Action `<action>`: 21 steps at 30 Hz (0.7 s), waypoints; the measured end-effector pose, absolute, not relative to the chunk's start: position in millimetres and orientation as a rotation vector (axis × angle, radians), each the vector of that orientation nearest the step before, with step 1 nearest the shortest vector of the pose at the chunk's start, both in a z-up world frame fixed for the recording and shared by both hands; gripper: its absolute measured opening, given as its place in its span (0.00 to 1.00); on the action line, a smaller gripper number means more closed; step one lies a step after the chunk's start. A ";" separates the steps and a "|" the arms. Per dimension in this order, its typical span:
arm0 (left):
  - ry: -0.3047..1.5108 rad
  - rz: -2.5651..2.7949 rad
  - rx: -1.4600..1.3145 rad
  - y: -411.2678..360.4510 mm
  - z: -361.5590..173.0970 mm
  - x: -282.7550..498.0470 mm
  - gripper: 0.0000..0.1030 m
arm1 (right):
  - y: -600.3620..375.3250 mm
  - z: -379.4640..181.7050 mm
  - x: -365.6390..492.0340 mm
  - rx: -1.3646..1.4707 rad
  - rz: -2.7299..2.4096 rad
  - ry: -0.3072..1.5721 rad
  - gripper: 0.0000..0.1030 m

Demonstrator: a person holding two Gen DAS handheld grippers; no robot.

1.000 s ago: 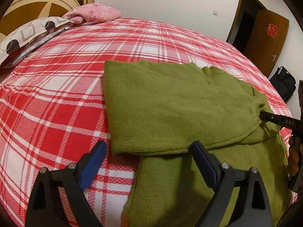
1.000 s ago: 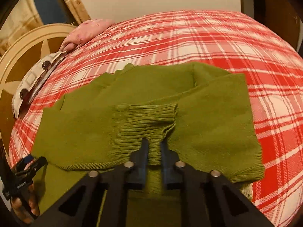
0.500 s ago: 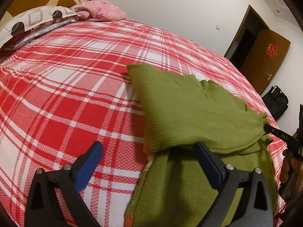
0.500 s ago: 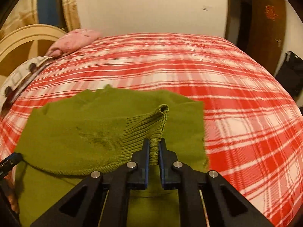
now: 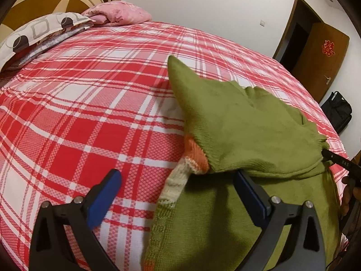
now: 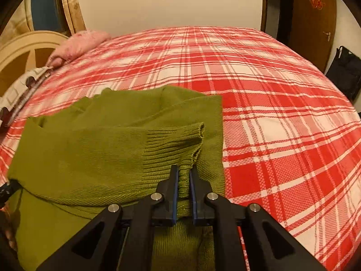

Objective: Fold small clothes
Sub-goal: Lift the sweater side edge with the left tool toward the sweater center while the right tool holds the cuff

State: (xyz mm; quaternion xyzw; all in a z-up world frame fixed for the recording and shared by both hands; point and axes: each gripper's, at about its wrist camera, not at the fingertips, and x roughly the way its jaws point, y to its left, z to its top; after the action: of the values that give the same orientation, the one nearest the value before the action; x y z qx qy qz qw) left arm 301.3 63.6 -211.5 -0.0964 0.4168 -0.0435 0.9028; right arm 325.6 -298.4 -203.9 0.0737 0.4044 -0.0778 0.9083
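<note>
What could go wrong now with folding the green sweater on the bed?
1. The right tool pinches only a narrow strip of the ribbed cuff; the knit may slip out before the sleeve is laid down.
2. The left tool is open and holds nothing, so the green sweater may be dragged across the plaid bedcover and the fold may end up crooked.
3. The orange and cream trim sticks out beside the fold and may stay exposed.

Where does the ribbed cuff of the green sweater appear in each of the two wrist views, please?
Left wrist: ribbed cuff at far right, bunched where the right gripper pinches it.
Right wrist: cuff at centre, running down into the gripper's shut jaws.
Shared landmark: pink pillow, upper left in both.
</note>
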 end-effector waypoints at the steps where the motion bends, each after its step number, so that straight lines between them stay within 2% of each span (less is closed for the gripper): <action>1: 0.861 -0.089 -0.200 63.8 -211.5 301.3 0.99 | -297.6 -203.9 323.7 0.146 -0.160 0.832 0.12; 4: 0.857 -0.085 -0.209 65.7 -211.3 300.2 0.99 | -294.2 -201.3 317.8 0.128 -0.163 0.819 0.16; 6: 0.852 -0.066 -0.222 69.5 -210.8 298.8 0.99 | -291.3 -197.6 313.5 0.125 -0.160 0.806 0.24; 8: 0.845 -0.031 -0.245 75.3 -210.7 297.6 0.99 | -287.0 -193.1 308.3 0.123 -0.145 0.786 0.50; 10: 0.838 0.021 -0.288 85.7 -211.3 295.9 0.99 | -281.0 -188.8 302.7 0.110 -0.128 0.765 0.62; 21: 0.826 0.132 -0.341 106.9 -207.1 275.8 0.98 | -272.8 -171.4 283.9 0.038 -0.105 0.700 0.62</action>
State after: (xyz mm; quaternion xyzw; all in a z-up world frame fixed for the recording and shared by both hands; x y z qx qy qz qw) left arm 275.8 106.9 -207.1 -0.1647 0.3989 0.0636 0.8998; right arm 283.9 -272.8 -171.4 0.0188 0.3426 -0.0516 0.9379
